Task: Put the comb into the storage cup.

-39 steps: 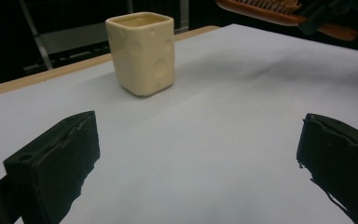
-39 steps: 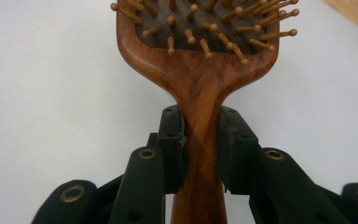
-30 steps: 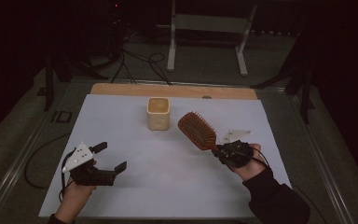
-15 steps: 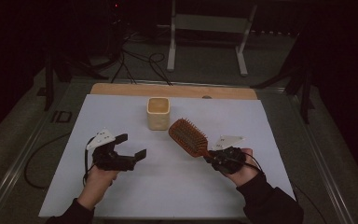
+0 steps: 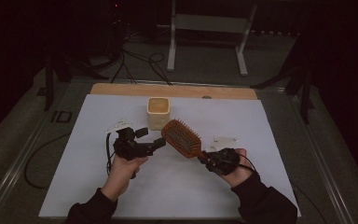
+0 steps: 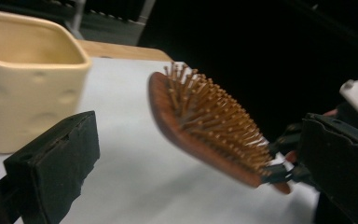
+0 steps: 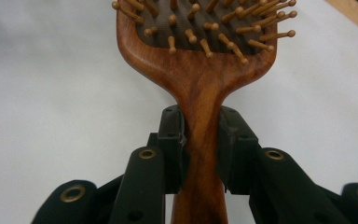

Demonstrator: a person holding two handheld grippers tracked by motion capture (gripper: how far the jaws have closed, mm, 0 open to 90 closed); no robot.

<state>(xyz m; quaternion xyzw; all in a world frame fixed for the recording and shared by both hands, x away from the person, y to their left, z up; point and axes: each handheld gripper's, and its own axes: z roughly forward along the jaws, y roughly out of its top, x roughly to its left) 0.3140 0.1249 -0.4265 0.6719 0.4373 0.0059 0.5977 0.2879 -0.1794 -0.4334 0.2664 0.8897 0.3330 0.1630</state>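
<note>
— Brush (image 5: 182, 137): where is it?

— In my right claw (image 5: 213, 161), clear above the counter (image 5: 261, 140). Its head sits just in front of the cup (image 5: 158, 113) and a little to the cup's right, bristles up and turned toward me. The handle runs away from the cup, down toward my right hand (image 5: 235, 165).

— How is the claw set on it?

— Clamped on the neck of the handle. In the right gripper view the brush (image 7: 200, 70) rises straight out between the two pads (image 7: 172, 140), one pressed on each side of the wood just below where the head widens. The right claw (image 7: 199, 149) is narrow, held apart only by the handle.

— And your left claw?

— My left claw (image 5: 151, 140) is wide and holds nothing. It sits in front of the cup and slightly to the cup's left, its tips pointing at the brush head, near it but not touching. In the left gripper view the cup (image 6: 28, 74) stands on the white sheet beyond my one jaw, and the brush (image 6: 209, 130) hangs to the cup's right, tilted, its far end in the other claw.

— Is the cup upright?

— Yes, upright on the counter, open mouth up.
</note>
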